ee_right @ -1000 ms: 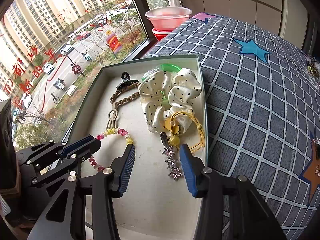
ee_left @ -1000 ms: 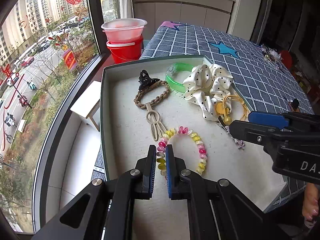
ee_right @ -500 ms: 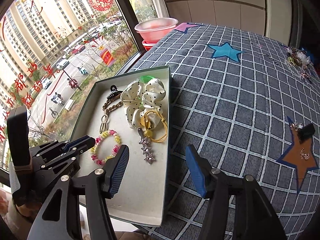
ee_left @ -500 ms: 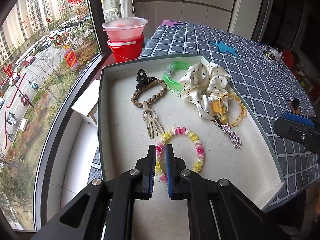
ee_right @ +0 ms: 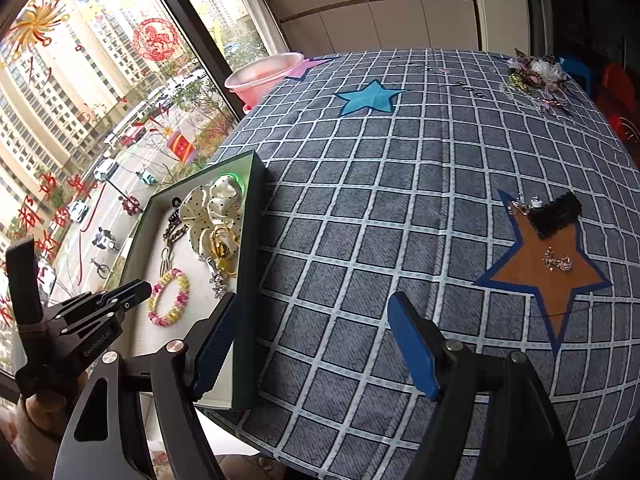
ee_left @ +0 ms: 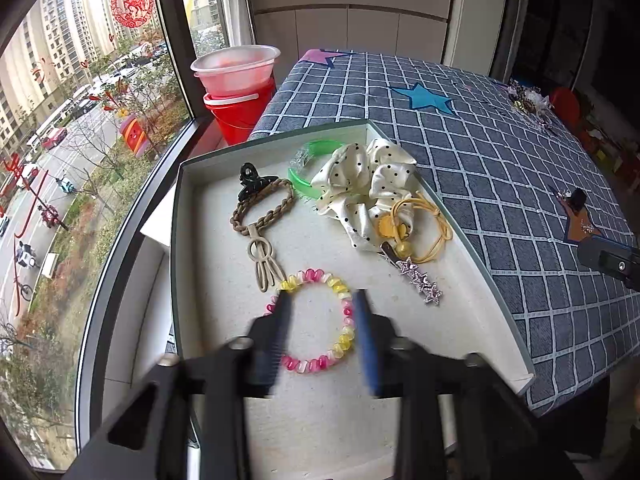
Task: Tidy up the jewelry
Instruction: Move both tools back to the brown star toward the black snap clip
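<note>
A pink and yellow bead bracelet point(ee_left: 347, 334) lies flat on the white floor of the green-rimmed box point(ee_left: 176, 240). My left gripper point(ee_left: 322, 320) hovers over it with its blurred jaws opening, one on each side of the ring, pressing nothing. The box also holds a brown braided tie point(ee_left: 260, 212), a black claw clip point(ee_left: 250, 184), a green bangle point(ee_left: 308, 160), a dotted scrunchie point(ee_left: 360, 184), a yellow hair tie point(ee_left: 420, 224) and a star clip point(ee_left: 420, 280). My right gripper point(ee_right: 314, 304) is above the checked tablecloth beside the box, jaws opening, with nothing between them.
On the orange star patch lie a black lace piece point(ee_right: 556, 216) and sparkly earrings point(ee_right: 556, 262). A heap of jewellery point(ee_right: 536, 76) sits at the far right corner. A red bucket with a pink basin point(ee_left: 240, 92) stands by the window, past the box.
My left gripper's jaws have sprung apart from shut, letting go of the bracelet, and lifted slightly. My right gripper has swung right, out of the box and over the tablecloth, widening.
</note>
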### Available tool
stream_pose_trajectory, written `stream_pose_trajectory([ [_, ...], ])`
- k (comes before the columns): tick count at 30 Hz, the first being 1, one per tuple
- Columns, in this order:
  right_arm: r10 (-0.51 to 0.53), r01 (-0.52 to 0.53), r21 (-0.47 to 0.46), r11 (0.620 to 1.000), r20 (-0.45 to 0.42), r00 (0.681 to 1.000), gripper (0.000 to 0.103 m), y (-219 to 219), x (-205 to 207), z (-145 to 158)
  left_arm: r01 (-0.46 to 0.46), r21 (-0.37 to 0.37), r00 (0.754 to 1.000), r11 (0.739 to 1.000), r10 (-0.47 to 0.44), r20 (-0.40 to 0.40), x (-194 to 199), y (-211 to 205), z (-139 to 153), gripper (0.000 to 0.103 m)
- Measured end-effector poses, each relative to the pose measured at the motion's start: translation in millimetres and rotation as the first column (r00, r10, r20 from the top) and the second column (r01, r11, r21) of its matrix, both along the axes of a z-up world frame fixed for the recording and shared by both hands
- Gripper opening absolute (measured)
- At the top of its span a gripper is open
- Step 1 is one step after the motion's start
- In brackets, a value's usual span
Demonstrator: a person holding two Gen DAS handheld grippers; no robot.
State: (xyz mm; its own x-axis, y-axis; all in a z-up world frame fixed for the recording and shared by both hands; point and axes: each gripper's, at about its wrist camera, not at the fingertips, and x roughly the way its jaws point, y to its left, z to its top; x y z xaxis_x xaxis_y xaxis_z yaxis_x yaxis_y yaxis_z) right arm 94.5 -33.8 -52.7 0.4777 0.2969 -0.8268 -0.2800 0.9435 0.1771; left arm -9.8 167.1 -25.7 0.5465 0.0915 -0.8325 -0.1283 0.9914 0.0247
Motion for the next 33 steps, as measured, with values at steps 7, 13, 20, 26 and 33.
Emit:
stream_pose_trajectory([
  [7,-0.105,0.105,0.004,0.995,0.019,0.994,0.078,-59,1,8,0.085,0.066,0.993,0.994,-0.09,0.077,10,-47,22,0.103],
  [13,-0.212,0.213,-0.031,0.977,0.042,0.976,0.078,-114,0,12,0.185,0.087,0.979,0.979,-0.191,0.066,31,-96,27,0.103],
  [20,-0.316,0.317,-0.047,0.947,0.016,0.949,0.078,-168,0,-1,0.312,0.075,0.949,0.947,-0.315,0.023,56,-158,31,0.103],
  [26,-0.366,0.366,-0.043,0.93,0.003,0.931,0.078,-189,13,-7,0.356,0.1,0.934,0.929,-0.358,0.005,78,-195,26,0.103],
  [33,-0.389,0.389,-0.061,0.919,0.008,0.921,0.077,-194,43,-8,0.361,0.078,0.932,0.929,-0.361,-0.024,95,-205,16,0.103],
])
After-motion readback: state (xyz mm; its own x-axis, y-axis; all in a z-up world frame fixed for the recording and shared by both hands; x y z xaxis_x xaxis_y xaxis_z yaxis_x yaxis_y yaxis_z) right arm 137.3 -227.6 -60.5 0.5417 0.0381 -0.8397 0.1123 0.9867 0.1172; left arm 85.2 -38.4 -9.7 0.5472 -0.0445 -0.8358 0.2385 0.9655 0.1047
